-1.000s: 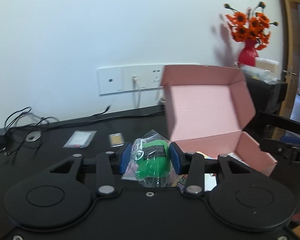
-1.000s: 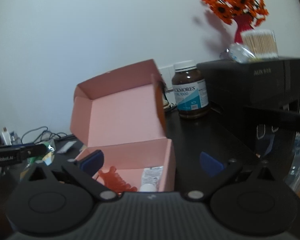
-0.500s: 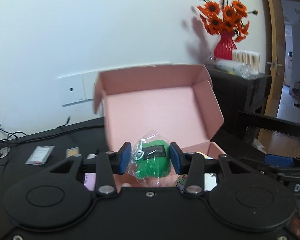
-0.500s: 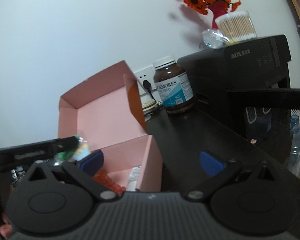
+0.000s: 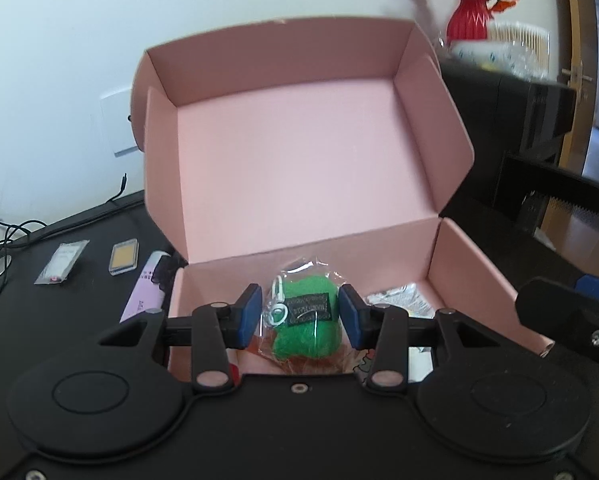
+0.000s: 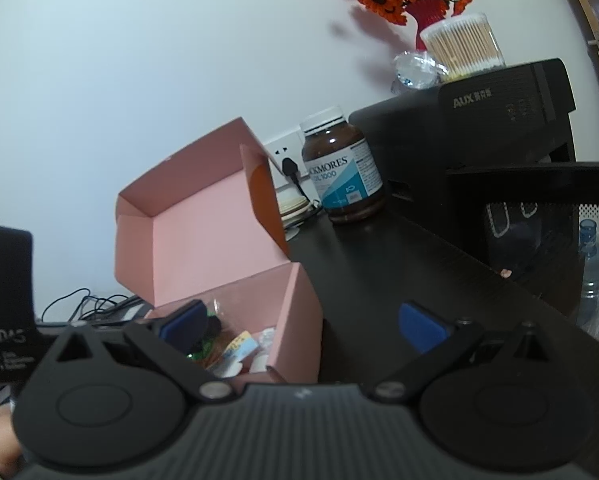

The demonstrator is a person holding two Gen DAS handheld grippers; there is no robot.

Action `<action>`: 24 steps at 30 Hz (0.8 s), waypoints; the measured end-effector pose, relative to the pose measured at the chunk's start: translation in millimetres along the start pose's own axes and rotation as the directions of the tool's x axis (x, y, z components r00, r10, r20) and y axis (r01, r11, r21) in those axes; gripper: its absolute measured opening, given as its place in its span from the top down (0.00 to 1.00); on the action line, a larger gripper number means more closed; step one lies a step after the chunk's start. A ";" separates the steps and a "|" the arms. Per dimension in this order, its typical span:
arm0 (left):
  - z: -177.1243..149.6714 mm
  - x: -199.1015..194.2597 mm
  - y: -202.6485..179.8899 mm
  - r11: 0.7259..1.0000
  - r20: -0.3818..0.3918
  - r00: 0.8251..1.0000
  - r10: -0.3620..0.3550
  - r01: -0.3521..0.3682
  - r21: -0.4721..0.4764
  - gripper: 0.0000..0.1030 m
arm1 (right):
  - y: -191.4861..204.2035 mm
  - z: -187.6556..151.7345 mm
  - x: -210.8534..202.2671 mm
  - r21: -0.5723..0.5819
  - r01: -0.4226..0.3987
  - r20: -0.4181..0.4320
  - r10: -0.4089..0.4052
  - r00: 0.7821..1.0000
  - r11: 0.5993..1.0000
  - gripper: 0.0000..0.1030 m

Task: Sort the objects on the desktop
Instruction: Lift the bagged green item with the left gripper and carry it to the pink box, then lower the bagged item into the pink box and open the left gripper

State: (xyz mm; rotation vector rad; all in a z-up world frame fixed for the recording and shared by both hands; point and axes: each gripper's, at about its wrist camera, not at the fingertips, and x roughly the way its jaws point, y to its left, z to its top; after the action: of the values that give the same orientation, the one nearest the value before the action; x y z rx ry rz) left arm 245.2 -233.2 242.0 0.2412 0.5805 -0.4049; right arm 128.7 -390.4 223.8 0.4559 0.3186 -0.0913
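Progress entry, sorting run. Item in hand: green plush toy in a clear bag (image 5: 305, 330), clamped between the blue pads of your left gripper (image 5: 301, 322) and held over the open pink box (image 5: 299, 152), above its front part; not yet released.

Already in the box: a crinkled packet (image 5: 401, 300) at the right, some printed card or wrapper pieces (image 6: 241, 350) and something orange-brown under the toy, too hidden to name.

Still out on the tabletop (image 5: 79, 320), left of the box: a small clear sachet (image 5: 61, 266), a flat yellow-faced case (image 5: 124, 258) and a pale lilac packet (image 5: 145, 292) lying against the box's side. The brown supplement bottle (image 6: 341, 170) stands behind the box to its right; whether it counts as a sorting item you cannot tell.

Your right gripper (image 6: 303, 326): jaws wide apart, nothing between them, hovering by the box's right wall.

Judgement: roughly midway; one drop pending, at least three items left.
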 end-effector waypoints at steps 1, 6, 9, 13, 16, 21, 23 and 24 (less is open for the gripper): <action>-0.6 1.7 -0.4 1.000 -0.007 1.000 0.002 -0.002 0.000 0.58 | -0.1 -0.3 0.3 0.000 0.001 -0.002 -0.001 1.000 1.000 0.01; -3.4 6.6 -0.3 1.000 -0.040 0.999 0.003 -0.003 0.002 0.56 | 0.3 -0.3 0.1 -0.001 -0.002 0.001 0.002 1.000 1.000 0.01; -4.7 6.3 -2.5 1.000 -0.035 0.999 0.012 -0.012 0.016 0.54 | 0.2 -1.0 0.6 -0.005 0.001 0.000 -0.001 1.000 1.000 0.01; -9.5 -7.0 -5.5 0.997 0.047 0.999 -0.003 -0.001 0.072 0.17 | -0.5 -1.6 -0.7 -0.003 0.003 0.009 -0.003 1.000 1.000 0.01; -10.5 -28.2 -4.8 0.992 0.145 0.989 0.009 -0.026 0.120 0.06 | 0.9 -2.0 -1.6 -0.013 0.003 0.015 -0.003 1.000 1.000 0.01; -12.4 -58.6 10.2 0.988 0.227 0.973 0.042 -0.073 0.134 0.00 | 4.4 -1.6 -4.6 -0.031 0.006 0.035 -0.005 0.999 0.999 0.01; -17.5 -66.3 22.9 0.989 0.235 0.970 0.063 -0.092 0.117 0.00 | 6.4 -2.2 -4.3 -0.041 0.014 0.033 -0.012 0.999 0.999 0.01; -20.9 -69.6 30.4 0.989 0.237 0.969 0.076 -0.104 0.106 0.00 | 7.4 -2.0 -3.8 -0.045 0.018 0.031 -0.017 0.999 0.999 0.01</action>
State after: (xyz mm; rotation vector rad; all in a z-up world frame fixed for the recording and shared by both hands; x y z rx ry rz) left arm 195.3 -178.2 268.3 0.3273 0.3148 -0.3734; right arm 125.7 -382.8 226.4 0.4063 0.2937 -0.1078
